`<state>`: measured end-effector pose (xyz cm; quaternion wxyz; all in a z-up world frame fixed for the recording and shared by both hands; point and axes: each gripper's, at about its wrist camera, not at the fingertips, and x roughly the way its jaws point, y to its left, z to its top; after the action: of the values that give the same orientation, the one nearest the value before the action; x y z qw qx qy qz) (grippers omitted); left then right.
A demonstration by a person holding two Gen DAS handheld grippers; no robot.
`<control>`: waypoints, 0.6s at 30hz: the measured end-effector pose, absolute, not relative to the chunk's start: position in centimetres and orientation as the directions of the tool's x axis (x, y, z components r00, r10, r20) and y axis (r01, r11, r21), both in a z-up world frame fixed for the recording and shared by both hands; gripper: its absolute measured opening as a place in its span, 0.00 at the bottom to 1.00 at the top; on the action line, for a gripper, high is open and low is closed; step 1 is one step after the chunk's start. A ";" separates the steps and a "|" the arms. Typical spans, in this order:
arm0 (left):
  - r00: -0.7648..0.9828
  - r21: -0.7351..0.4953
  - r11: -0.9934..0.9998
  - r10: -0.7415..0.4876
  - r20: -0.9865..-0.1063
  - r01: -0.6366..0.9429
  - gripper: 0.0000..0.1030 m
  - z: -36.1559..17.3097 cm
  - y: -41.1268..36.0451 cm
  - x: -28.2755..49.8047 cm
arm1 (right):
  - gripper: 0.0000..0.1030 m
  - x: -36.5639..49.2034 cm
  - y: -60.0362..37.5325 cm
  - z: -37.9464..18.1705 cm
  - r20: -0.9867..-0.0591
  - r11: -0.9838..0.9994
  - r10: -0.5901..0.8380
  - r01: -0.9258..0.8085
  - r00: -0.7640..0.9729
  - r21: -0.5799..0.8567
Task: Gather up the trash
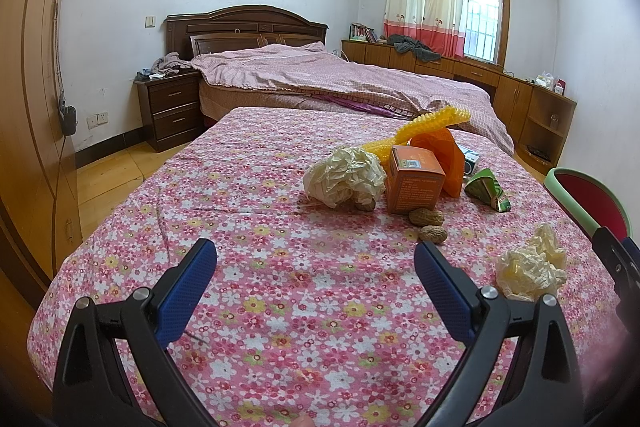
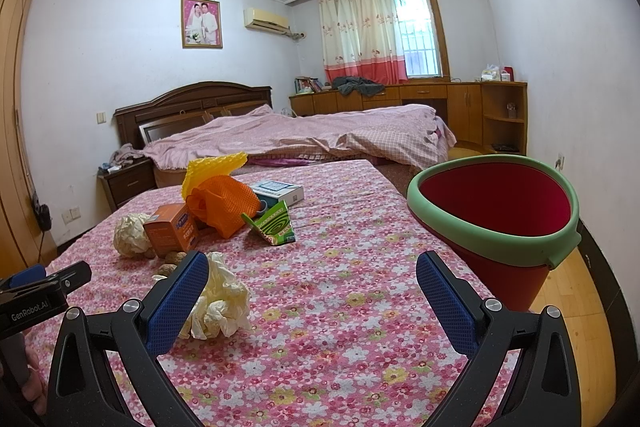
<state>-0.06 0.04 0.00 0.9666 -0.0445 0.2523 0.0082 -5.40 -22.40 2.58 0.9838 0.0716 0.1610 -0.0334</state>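
Blue dimpled pads line both tools: the left tool [image 1: 316, 259] hangs with its jaws spread wide over the floral cloth and grips nothing, and the right tool [image 2: 312, 271] is likewise spread wide and empty above the same cloth. That pink flowered cloth covers the surface [image 1: 248, 307], soft and faintly creased, its long axis running away toward twelve o'clock, where a bed [image 1: 360, 79] under a pale checked quilt lies beyond it. At three o'clock in the right wrist view a red bin [image 2: 504, 267] with a green rubbery rim sits at the surface's edge, tapering downward, its mouth tilted toward the camera. Yellow ribbed foam sheet [image 1: 432, 125] stretches from ten toward two o'clock behind an orange mesh sleeve [image 1: 448, 163]. An orange cardboard box [image 1: 416, 183] stands upright just beside a large crumpled cream paper ball [image 1: 344, 175] at its nine o'clock. A folded green carton [image 1: 486, 189], wedge-shaped, points its narrow end toward five o'clock. A smaller crumpled paper wad [image 2: 224, 303] lies touching or just behind the right tool's left pad, at four o'clock from the left tool. Two wrinkled peanuts [image 1: 430, 225] lie end to end near the box's front, apart from both tools.
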 end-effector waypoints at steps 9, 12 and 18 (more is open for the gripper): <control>0.867 -0.072 0.997 -0.001 -0.499 -0.041 0.95 0.0 0.0 0.1 | 1.00 -5.2 -22.4 2.5 -0.332 0.987 -0.044 0.092 0.942 0.130; 0.860 -0.057 0.998 -0.005 -0.510 -0.028 0.95 0.1 -0.1 0.1 | 1.00 -5.0 -22.7 2.6 -0.361 0.985 -0.036 0.094 0.932 0.144; 0.846 -0.041 0.999 -0.022 -0.533 0.000 0.95 0.5 -0.4 1.5 | 1.00 -4.7 -23.3 3.1 -0.412 0.982 -0.003 0.080 0.911 0.169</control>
<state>1.55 -0.42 0.49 0.9605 -0.0199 0.2776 -0.0059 -4.67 -23.31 3.08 0.9732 0.0917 0.2096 -0.0214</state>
